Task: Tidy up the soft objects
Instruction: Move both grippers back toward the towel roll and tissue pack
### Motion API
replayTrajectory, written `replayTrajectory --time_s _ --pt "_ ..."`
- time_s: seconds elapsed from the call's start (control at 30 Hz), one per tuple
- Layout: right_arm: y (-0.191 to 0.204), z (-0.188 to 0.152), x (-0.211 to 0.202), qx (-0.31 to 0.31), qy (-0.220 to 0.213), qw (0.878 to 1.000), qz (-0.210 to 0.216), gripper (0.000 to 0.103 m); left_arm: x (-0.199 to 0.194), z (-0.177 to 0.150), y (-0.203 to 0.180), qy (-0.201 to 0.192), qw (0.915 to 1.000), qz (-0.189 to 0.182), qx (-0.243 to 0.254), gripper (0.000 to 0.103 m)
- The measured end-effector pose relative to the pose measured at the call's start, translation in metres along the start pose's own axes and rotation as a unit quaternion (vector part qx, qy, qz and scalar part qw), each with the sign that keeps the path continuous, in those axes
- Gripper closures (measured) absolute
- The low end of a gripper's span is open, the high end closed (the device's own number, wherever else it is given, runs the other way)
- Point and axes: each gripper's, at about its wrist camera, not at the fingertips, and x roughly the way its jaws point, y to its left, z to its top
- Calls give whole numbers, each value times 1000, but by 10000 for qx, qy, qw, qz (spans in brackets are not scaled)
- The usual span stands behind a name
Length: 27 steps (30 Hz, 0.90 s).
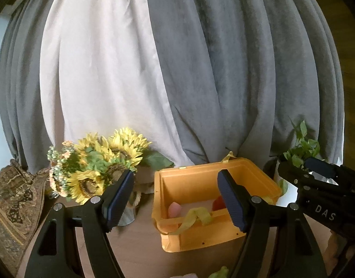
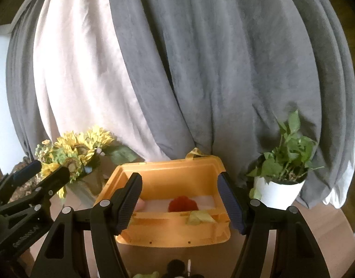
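An orange plastic bin (image 1: 191, 180) (image 2: 172, 173) stands on the wooden table. Inside it lie a red soft object (image 2: 183, 203) (image 1: 218, 203) and a pink soft object (image 1: 174, 209) (image 2: 140, 203). A yellow-green ribbon (image 1: 196, 217) (image 2: 199, 216) hangs over its near rim. My left gripper (image 1: 177, 199) is open and empty, held in front of the bin. My right gripper (image 2: 180, 202) is open and empty, also before the bin. The right gripper shows at the right of the left wrist view (image 1: 316, 173). A green soft object (image 1: 220, 273) (image 2: 145, 275) peeks in at the bottom edge.
A sunflower bouquet (image 1: 96, 164) (image 2: 73, 153) stands left of the bin. A potted green plant (image 2: 281, 176) (image 1: 300, 153) in a white pot stands to its right. Grey and white curtains (image 1: 177, 69) hang behind. A patterned cloth (image 1: 13, 199) lies far left. A dark object (image 2: 176, 266) sits near the front.
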Motion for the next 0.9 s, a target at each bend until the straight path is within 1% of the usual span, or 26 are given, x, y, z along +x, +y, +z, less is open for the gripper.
replayTrajectory --time_s 0.17,0.3,0.57,0.9 --pt "3 -6 -15 61 36 10000 -35 35 -18 -5 2 9 10000 34 40 29" --pt "9 -11 -29 55 7 9999 -92 35 -31 -10 6 25 10000 27 26 23" --pt "19 -24 -54 61 20 9998 -185 35 -56 -22 11 78 10000 -15 59 23" --pt "28 -45 -79 168 107 9996 -211 35 -78 -43 16 308 9995 -78 11 23"
